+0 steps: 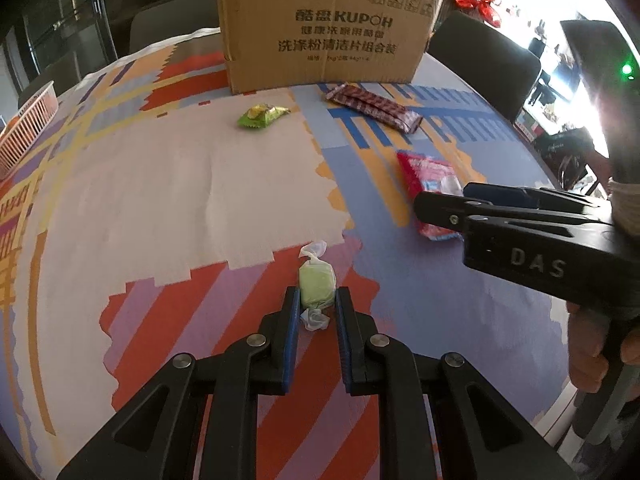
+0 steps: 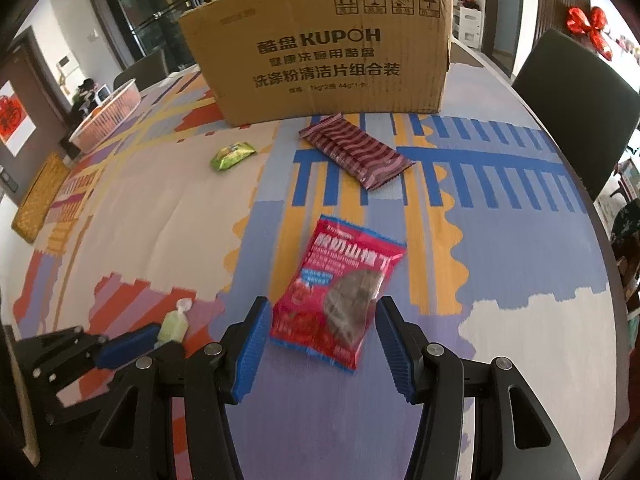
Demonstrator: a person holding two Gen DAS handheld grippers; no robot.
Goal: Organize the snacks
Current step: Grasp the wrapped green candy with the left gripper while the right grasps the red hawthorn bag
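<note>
Left hand-held gripper (image 1: 316, 304) is clenched on the pale green candy in a clear twisted wrapper (image 1: 316, 285), its blue pads pressing the candy's two sides while the candy rests on the patterned cloth of the counter (image 1: 160, 184). Right hand-held gripper (image 2: 324, 330) is released, its jaws standing apart on either side of the lower end of the red snack pouch with blue trim (image 2: 340, 292), not touching it. That pouch lies flat on the counter.

Step in hand, as judged: two pickups, one grasp made and one being lined up. Farther off lie a small green foil packet (image 2: 232, 155) and a dark red striped bar pack (image 2: 354, 152), just before the open brown cardboard box (image 2: 320, 52), the likely destination. A pink slatted plastic basket (image 1: 28, 128) stands at the left edge.

Next move calls for:
- lifting the candy clear of the cloth
- lowering the right jaws around the pouch, then closing
</note>
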